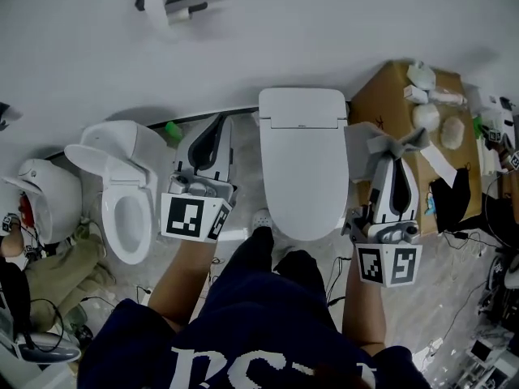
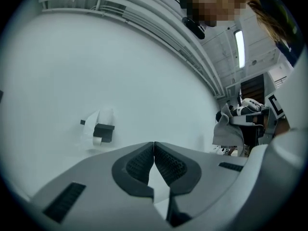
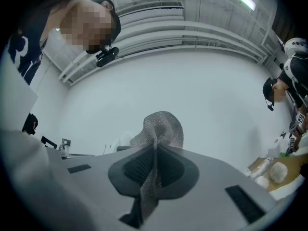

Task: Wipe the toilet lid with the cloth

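Your head camera looks steeply down past your torso [image 1: 259,331], with the toilet [image 1: 302,168] dead centre and the wall [image 1: 340,23] at 12 o'clock. The left gripper [image 1: 217,121] camera tilts up along its touching jaws at wall and ceiling. Its paper holder [image 2: 102,129] at 9 o'clock shows at 11 in the head view. The right gripper [image 1: 395,154] camera also faces up at the wall. Its box [image 3: 272,170] at 4 o'clock shows at 2 from the head. The cloth [image 3: 161,129] it pinches close up appears in all three.
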The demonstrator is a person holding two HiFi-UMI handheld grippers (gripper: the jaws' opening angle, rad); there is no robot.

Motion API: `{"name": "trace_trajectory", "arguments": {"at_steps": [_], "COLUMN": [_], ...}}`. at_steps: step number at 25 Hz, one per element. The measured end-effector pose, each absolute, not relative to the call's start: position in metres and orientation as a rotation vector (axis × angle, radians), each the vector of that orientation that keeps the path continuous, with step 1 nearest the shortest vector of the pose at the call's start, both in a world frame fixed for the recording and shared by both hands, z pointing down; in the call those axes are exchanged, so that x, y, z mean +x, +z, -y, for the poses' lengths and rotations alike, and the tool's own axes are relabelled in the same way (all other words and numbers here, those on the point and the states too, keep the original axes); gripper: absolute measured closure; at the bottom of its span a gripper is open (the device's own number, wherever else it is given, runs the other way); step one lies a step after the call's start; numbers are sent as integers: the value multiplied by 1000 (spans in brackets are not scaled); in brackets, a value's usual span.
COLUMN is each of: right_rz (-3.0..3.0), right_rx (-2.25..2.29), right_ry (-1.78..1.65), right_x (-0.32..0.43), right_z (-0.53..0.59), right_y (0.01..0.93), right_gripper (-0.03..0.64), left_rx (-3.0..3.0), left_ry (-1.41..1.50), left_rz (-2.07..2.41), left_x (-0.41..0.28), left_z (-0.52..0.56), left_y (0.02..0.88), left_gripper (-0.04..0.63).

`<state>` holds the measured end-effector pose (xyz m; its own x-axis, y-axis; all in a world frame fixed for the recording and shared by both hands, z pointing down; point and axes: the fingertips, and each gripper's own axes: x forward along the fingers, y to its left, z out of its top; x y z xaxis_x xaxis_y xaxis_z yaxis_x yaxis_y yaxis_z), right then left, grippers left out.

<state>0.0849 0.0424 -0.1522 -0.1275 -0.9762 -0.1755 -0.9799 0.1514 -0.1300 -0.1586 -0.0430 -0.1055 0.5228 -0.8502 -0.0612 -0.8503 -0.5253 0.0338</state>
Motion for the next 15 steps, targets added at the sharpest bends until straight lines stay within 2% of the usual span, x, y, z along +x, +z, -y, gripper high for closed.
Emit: {"name": "trace_trajectory", "arguments": {"at_steps": [15], "right_rz": [-2359], "right_rx": [-1751], "right_ry": [-222], "right_x": [79], "right_z": [71], "right_y": [-16], "right_gripper": [581], "left_rx": [-2722], "left_ry": [7], "left_rz": [-1705], "left_x": [-135], "left_z": [113], "left_y": [19], "left_gripper": [575]}}
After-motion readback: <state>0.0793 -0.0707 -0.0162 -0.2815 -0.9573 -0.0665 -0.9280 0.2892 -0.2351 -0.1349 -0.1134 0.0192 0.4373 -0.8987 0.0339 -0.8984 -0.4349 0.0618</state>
